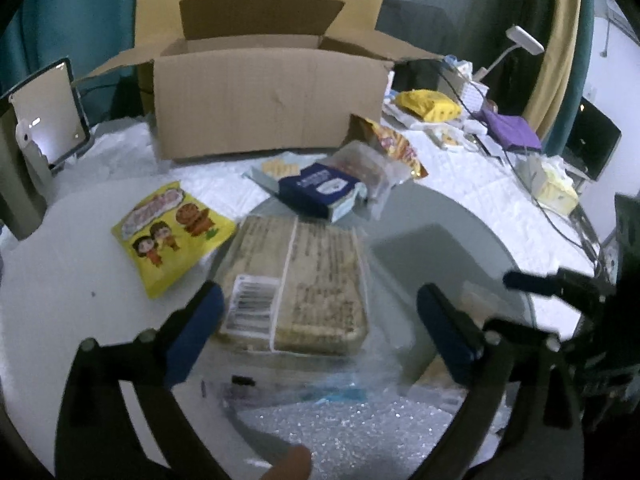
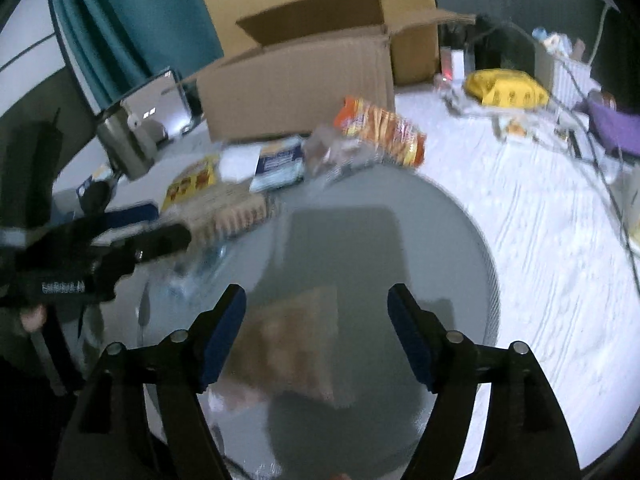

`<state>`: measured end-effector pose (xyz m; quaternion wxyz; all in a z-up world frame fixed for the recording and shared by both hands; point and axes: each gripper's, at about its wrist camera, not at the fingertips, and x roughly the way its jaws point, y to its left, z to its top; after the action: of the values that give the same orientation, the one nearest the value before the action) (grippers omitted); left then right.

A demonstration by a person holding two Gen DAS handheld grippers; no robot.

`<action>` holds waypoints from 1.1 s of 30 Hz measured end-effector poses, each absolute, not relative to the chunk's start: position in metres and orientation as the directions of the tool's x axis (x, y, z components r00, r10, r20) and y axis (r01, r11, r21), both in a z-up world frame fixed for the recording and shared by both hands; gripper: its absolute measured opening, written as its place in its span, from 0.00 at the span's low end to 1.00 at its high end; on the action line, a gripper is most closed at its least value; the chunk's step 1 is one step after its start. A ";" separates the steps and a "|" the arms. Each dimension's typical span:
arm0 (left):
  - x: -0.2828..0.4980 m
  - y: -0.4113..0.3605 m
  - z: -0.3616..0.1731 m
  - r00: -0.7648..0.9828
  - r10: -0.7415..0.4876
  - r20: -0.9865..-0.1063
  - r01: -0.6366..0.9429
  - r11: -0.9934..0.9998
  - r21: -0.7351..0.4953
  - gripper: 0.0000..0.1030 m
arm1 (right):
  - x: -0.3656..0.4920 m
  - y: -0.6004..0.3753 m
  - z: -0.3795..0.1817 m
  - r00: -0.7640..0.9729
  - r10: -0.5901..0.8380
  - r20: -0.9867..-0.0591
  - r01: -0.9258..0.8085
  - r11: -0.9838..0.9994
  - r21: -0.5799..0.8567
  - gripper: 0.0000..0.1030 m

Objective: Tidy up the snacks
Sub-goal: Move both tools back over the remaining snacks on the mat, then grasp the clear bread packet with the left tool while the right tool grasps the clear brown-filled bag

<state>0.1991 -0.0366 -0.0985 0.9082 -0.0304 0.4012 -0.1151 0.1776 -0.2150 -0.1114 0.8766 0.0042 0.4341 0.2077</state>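
Observation:
An open cardboard box [image 1: 264, 100] stands at the back of the table; it also shows in the right wrist view [image 2: 296, 88]. In front of it lie a clear-wrapped cracker pack [image 1: 296, 284], a yellow cartoon snack bag [image 1: 172, 236], a dark blue box [image 1: 316, 192] and an orange-red bag [image 1: 396, 144]. My left gripper [image 1: 320, 312] is open, its fingers either side of the cracker pack's near end. My right gripper [image 2: 316, 328] is open and empty above a round glass surface [image 2: 460, 232]. The left gripper [image 2: 120, 248] shows at the left of the right wrist view.
A tablet on a stand [image 1: 48, 116] is at the left. A yellow bag [image 1: 428, 104], a purple cloth [image 1: 512, 128], cables and a desk lamp [image 1: 520, 40] clutter the right. A brown pack [image 2: 296, 344] shows through the glass below my right gripper.

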 end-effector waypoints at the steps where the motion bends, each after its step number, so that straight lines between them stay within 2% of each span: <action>1: 0.200 -0.038 -0.100 0.653 -0.226 -0.723 0.184 0.973 -0.138 0.98 | 0.175 -0.215 -0.116 0.528 0.370 -0.765 -0.361 0.913 0.192 0.76; 4: 0.204 -0.044 -0.108 0.657 -0.169 -0.735 0.184 0.981 -0.062 0.99 | 0.169 -0.214 -0.125 0.506 0.392 -0.768 -0.363 0.905 0.223 0.81; 7: 0.210 -0.042 -0.117 0.645 -0.118 -0.755 0.150 0.988 -0.027 0.99 | 0.165 -0.210 -0.129 0.494 0.408 -0.768 -0.380 0.896 0.232 0.81; 11: 0.221 -0.029 -0.135 0.569 -0.154 -0.807 0.118 0.987 -0.106 0.99 | 0.160 -0.203 -0.132 0.505 0.403 -0.763 -0.405 0.891 0.203 0.81; 13: 0.219 -0.026 -0.136 0.574 -0.168 -0.801 0.118 0.985 -0.122 0.99 | 0.157 -0.200 -0.133 0.513 0.401 -0.759 -0.424 0.887 0.182 0.81; 15: 0.215 -0.025 -0.133 0.589 -0.176 -0.789 0.117 0.984 -0.133 0.98 | 0.154 -0.197 -0.134 0.511 0.413 -0.754 -0.448 0.877 0.177 0.70; 16: 0.213 -0.026 -0.130 0.599 -0.187 -0.778 0.125 0.982 -0.140 0.98 | 0.154 -0.196 -0.133 0.499 0.433 -0.751 -0.459 0.867 0.194 0.60; 17: 0.210 -0.027 -0.127 0.610 -0.202 -0.767 0.140 0.979 -0.146 0.93 | 0.153 -0.196 -0.133 0.489 0.449 -0.748 -0.466 0.859 0.211 0.56; 18: 0.208 -0.028 -0.124 0.613 -0.200 -0.764 0.145 0.979 -0.141 0.82 | 0.153 -0.196 -0.133 0.489 0.450 -0.747 -0.466 0.859 0.212 0.56; 19: 0.207 -0.029 -0.123 0.613 -0.199 -0.764 0.147 0.980 -0.137 0.76 | 0.153 -0.196 -0.133 0.484 0.459 -0.745 -0.469 0.855 0.221 0.53; 21: 0.207 -0.029 -0.122 0.610 -0.209 -0.765 0.149 0.978 -0.148 0.50 | 0.155 -0.199 -0.132 0.471 0.480 -0.740 -0.473 0.845 0.248 0.51; 23: 0.207 -0.028 -0.122 0.613 -0.205 -0.763 0.142 0.979 -0.149 0.37 | 0.155 -0.201 -0.129 0.469 0.487 -0.737 -0.475 0.842 0.254 0.49; 24: 0.207 -0.027 -0.121 0.616 -0.207 -0.760 0.144 0.978 -0.149 0.34 | 0.155 -0.202 -0.126 0.476 0.485 -0.734 -0.476 0.843 0.249 0.49; 31: 0.203 -0.031 -0.113 0.622 -0.218 -0.752 0.165 0.975 -0.146 0.34 | 0.165 -0.219 -0.105 0.529 0.462 -0.712 -0.455 0.863 0.221 0.48; 32: 0.201 -0.032 -0.111 0.622 -0.223 -0.750 0.173 0.974 -0.146 0.40 | 0.167 -0.221 -0.103 0.536 0.459 -0.709 -0.452 0.865 0.218 0.48; 33: 0.199 -0.033 -0.109 0.627 -0.233 -0.743 0.182 0.972 -0.151 0.52 | 0.170 -0.224 -0.101 0.541 0.457 -0.706 -0.448 0.867 0.218 0.48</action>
<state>0.1991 -0.0327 -0.1087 0.9014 -0.0304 0.4163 -0.1151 0.1696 -0.2236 -0.1014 0.8777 0.0056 0.4040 0.2575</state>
